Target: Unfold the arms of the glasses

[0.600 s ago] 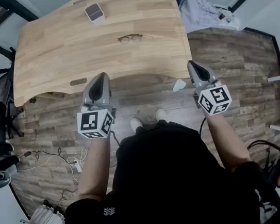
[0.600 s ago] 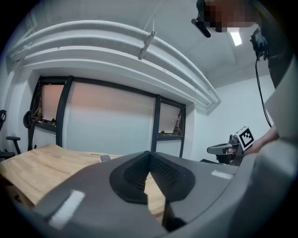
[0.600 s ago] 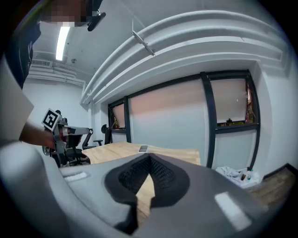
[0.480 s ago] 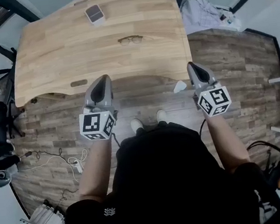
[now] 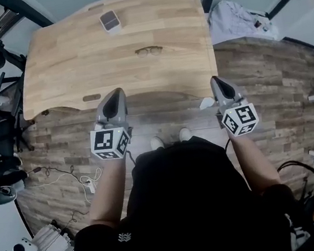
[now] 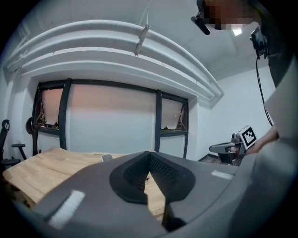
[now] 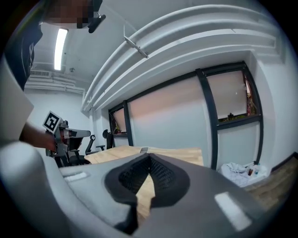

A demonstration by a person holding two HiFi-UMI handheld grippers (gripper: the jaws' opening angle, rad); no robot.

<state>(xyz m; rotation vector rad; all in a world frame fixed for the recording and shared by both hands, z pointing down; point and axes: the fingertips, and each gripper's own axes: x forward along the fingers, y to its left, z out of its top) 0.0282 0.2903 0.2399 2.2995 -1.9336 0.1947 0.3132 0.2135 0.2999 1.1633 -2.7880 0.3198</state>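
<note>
Glasses [image 5: 149, 51], thin dark frame, on desk [image 5: 77, 58]

Office-type workroom: light wooden desk with curved front edge [image 5: 67, 71], black swivel chairs [image 5: 2, 138], tall black-framed windows [image 6: 111, 118], wood-plank floor [image 5: 268, 88].

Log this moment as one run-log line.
stage: not started | left gripper: shut, empty, at near table edge | right gripper: shut, empty, at near edge | glasses: on table, untouched
</note>
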